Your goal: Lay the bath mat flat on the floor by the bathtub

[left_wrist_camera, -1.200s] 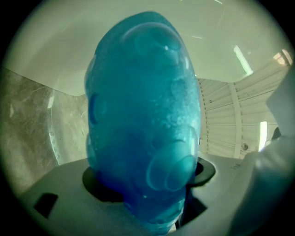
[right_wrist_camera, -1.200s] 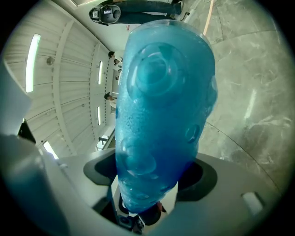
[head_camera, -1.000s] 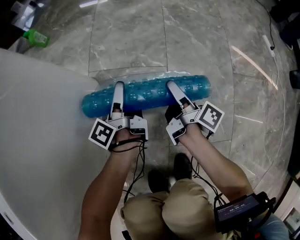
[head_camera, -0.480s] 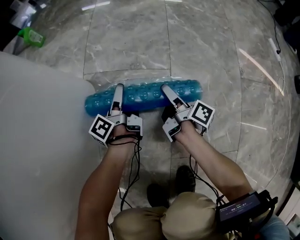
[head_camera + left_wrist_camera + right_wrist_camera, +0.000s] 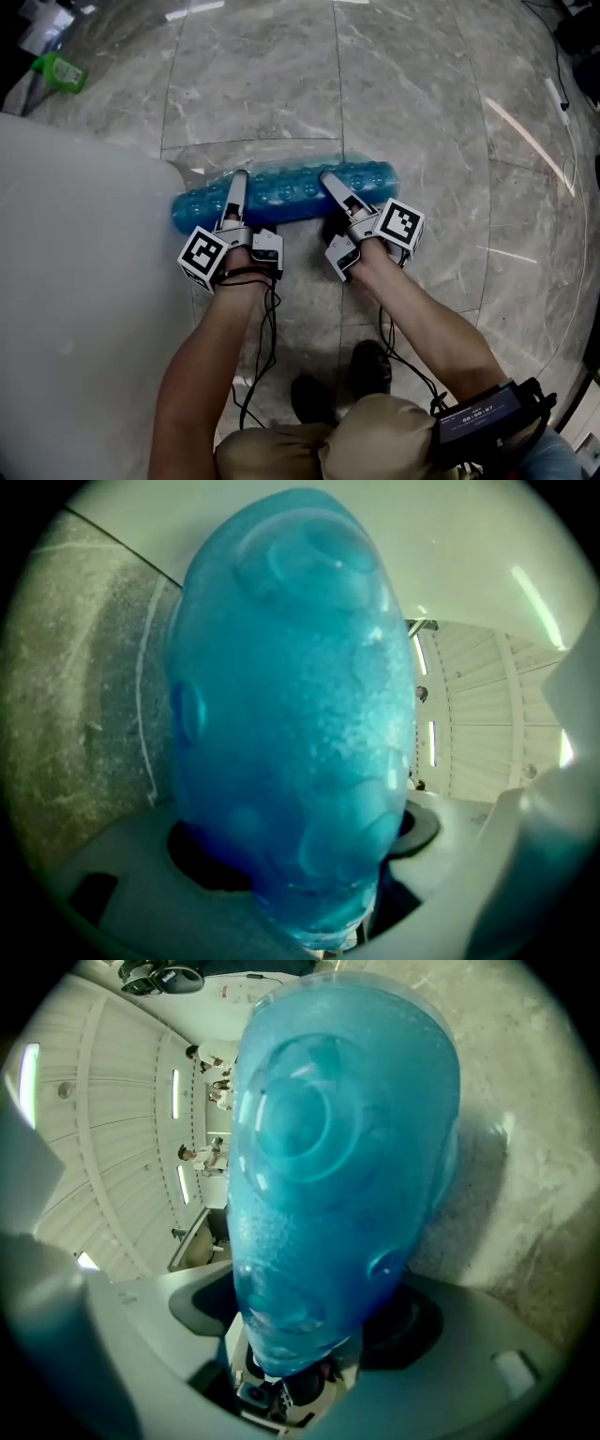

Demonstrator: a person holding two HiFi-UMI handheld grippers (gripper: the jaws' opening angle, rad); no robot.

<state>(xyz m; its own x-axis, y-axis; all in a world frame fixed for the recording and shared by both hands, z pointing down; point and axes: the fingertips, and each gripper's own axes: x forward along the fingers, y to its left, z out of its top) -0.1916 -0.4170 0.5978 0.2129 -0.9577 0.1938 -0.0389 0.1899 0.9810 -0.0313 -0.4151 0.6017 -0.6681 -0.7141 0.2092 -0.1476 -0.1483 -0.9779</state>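
Note:
A translucent blue bath mat [image 5: 281,192] with round bumps is rolled into a tube just above the marble floor, beside the white bathtub [image 5: 75,300]. A thin, nearly clear strip of it lies flat on the tiles beyond the roll. My left gripper [image 5: 236,180] is shut on the roll's left half, and my right gripper [image 5: 328,180] is shut on its right half. In the left gripper view the blue mat [image 5: 291,714] fills the space between the jaws. The right gripper view shows the same mat [image 5: 337,1166] the same way.
The tub's rim curves along the whole left side. A green object [image 5: 61,72] lies on the floor at the far left. A white cable [image 5: 565,103] runs along the right edge. My shoes [image 5: 370,367] stand close behind the grippers.
Both grippers and the roll have drawn slightly back toward me, and a little more flat mat shows beyond the roll. My feet have stepped back.

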